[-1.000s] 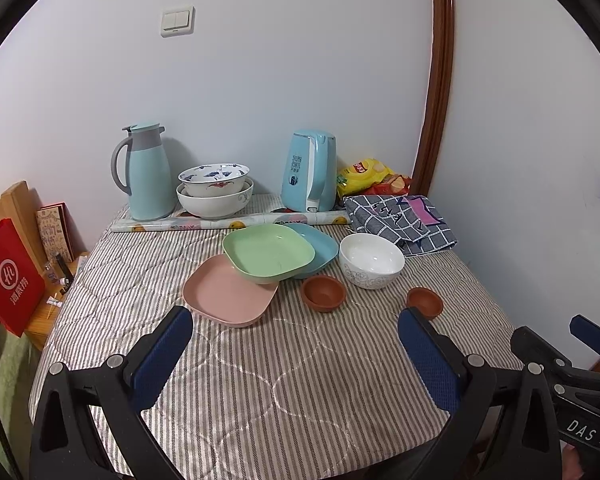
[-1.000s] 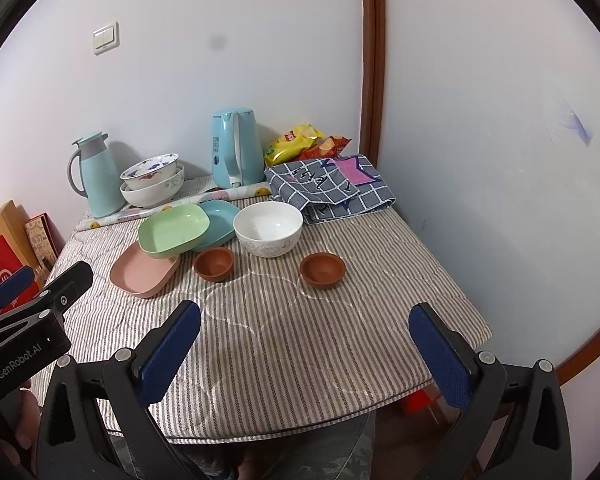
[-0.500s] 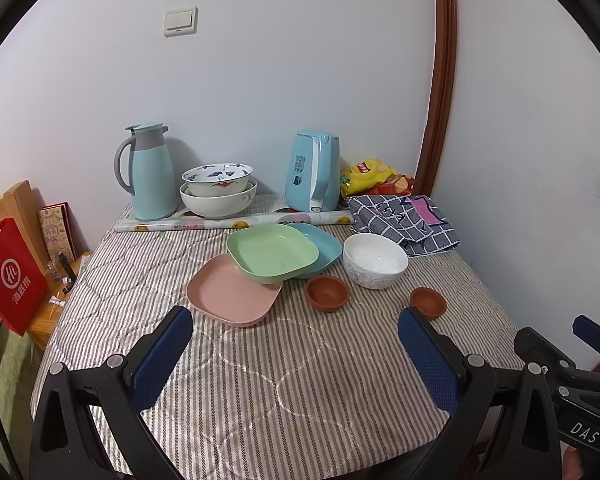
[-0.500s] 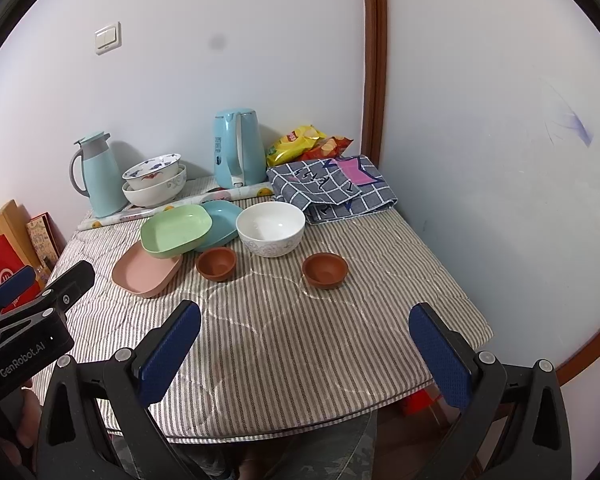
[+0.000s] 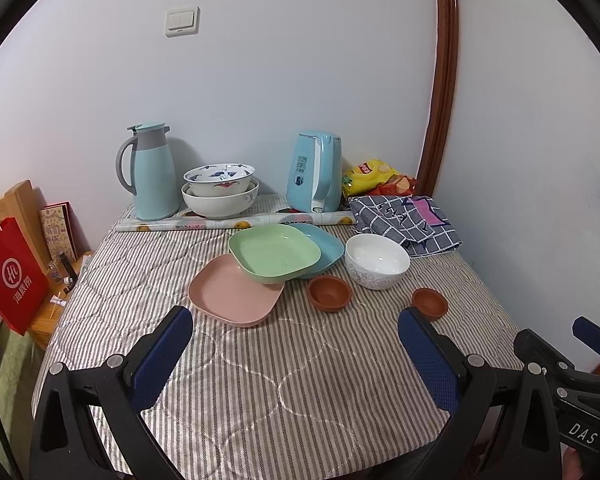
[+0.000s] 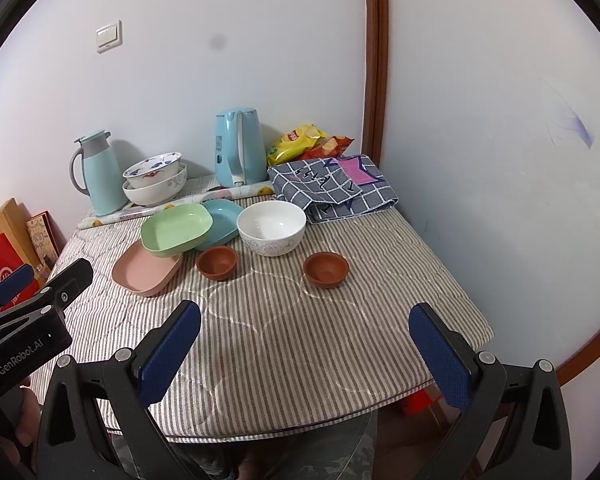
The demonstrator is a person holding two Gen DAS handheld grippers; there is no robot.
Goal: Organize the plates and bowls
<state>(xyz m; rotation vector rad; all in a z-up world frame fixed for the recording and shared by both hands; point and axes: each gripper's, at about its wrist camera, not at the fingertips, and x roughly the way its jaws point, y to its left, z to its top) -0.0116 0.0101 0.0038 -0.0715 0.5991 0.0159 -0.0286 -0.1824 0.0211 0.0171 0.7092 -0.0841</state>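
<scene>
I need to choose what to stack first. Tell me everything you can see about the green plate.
The pale green, rounded-square plate, plastic-looking with a raised rim, is empty and upright but slightly tilted. It sits on two others: its near-left edge overlaps the pink rounded-square plate, its far-right edge covers part of the blue rounded-square plate. Neither gripper touches it.

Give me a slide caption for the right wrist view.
Open right gripper above a striped table holding three overlapping plates, a white bowl and two brown bowls.
</scene>
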